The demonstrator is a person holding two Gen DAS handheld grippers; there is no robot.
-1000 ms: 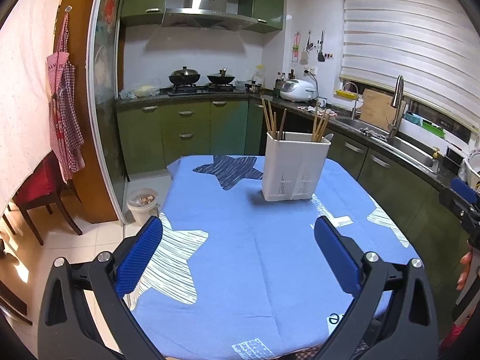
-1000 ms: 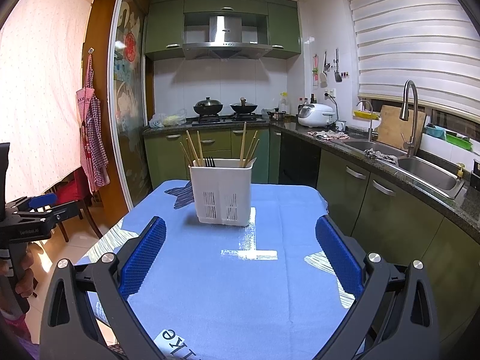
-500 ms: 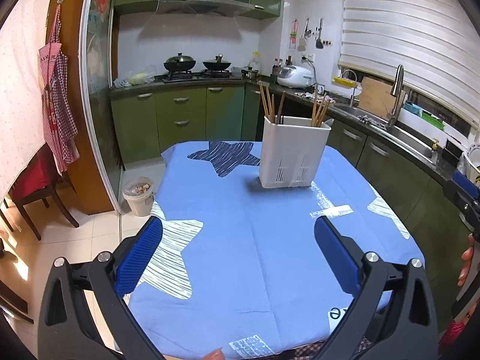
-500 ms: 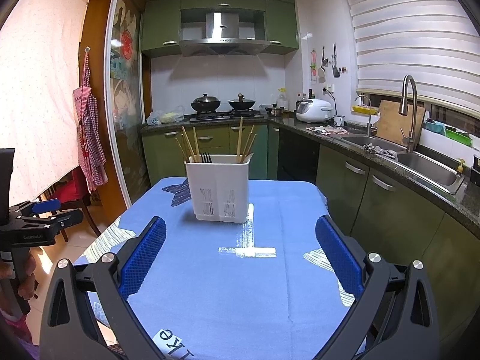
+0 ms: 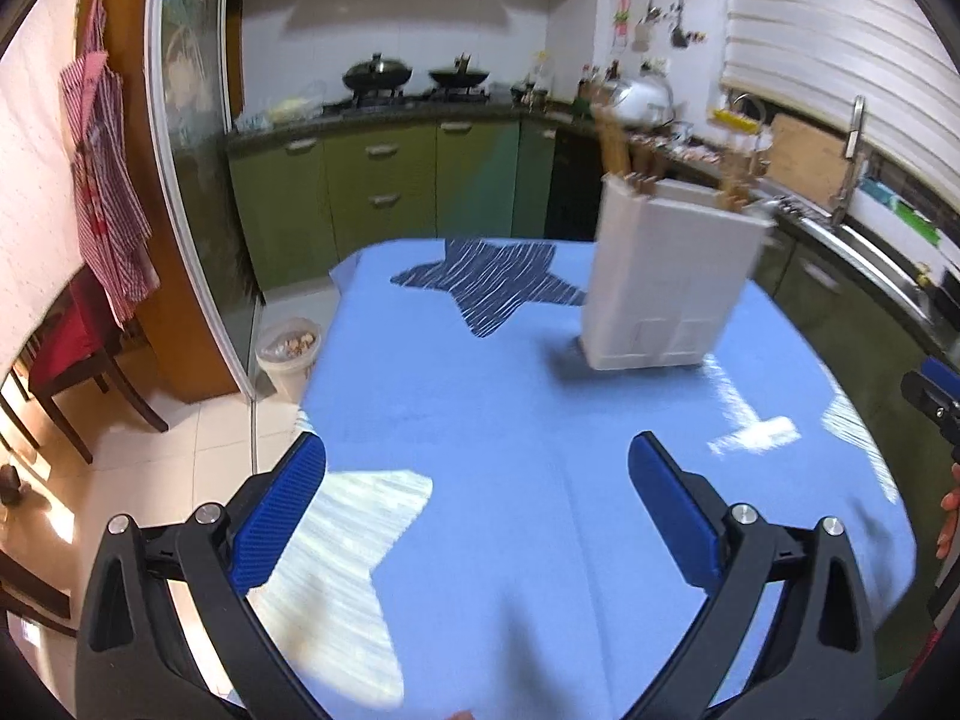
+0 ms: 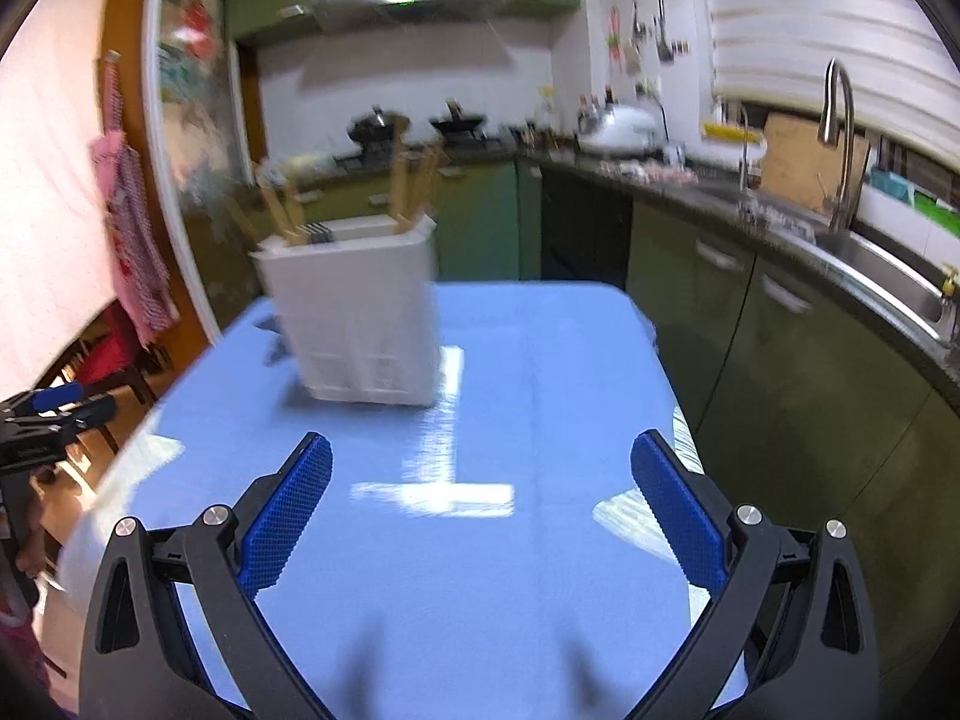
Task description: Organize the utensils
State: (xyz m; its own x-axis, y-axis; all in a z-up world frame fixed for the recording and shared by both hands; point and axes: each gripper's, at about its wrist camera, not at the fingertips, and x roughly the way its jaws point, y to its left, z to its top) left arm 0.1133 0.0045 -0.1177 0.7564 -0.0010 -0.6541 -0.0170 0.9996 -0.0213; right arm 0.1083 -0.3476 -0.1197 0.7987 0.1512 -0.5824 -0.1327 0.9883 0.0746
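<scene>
One white utensil caddy (image 5: 669,285) stands upright on the blue tablecloth (image 5: 510,450), far side of the table; wooden chopsticks (image 6: 282,207) in two bunches plus fork tines, count unreadable through blur. Two grippers: left gripper (image 5: 477,504) and right gripper (image 6: 480,504) both spread wide, empty, touching nothing, well short of the caddy.

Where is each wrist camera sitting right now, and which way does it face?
Left wrist: behind the open left gripper, facing across the blue tablecloth toward the white utensil holder; the right gripper shows at the right edge.
Right wrist: behind the open right gripper, facing the same holder; the left gripper shows at the left edge.
Shared: holder, tablecloth, green cabinets.
</scene>
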